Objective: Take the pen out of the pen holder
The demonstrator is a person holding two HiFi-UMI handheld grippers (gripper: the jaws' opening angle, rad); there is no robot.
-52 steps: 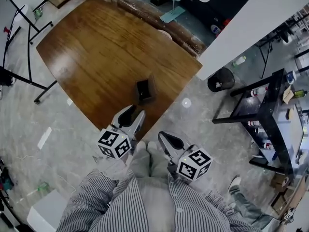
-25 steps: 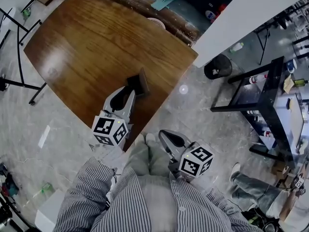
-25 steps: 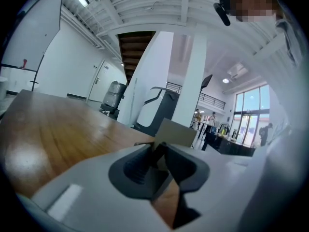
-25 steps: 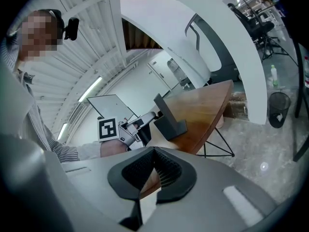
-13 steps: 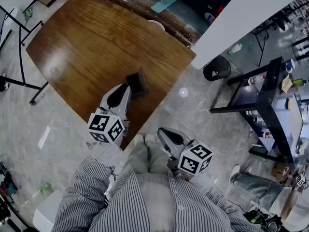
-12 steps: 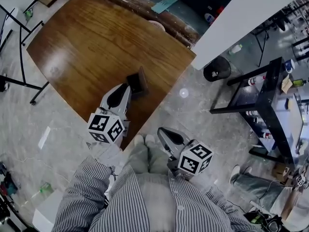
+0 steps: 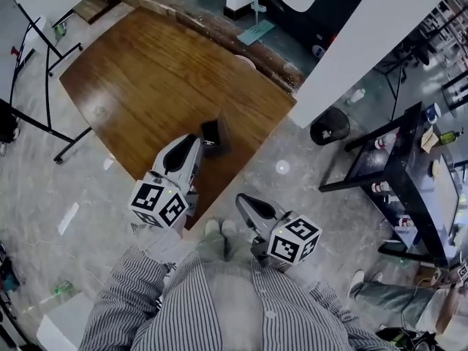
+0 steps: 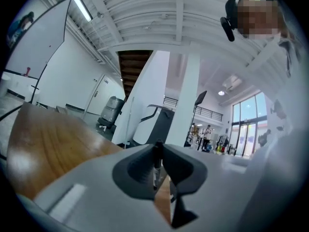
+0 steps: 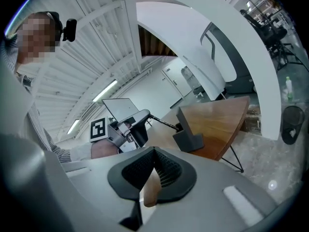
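Because the pen (image 8: 156, 161) is clamped thinly between the pads of the left tool (image 7: 199, 142), its far end seemingly at the mouth of the pen holder (image 7: 214, 132) at one o'clock on the tabletop (image 7: 146, 64), it could be twisted out of the grip if dragged against the holder's wall. The holder could also be tipped, since it is not steadied by the right tool (image 7: 243, 200), its jaws together on nothing at five o'clock.

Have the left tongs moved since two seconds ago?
Yes: the left tongs moved forward, from short of the pen holder to right at it.
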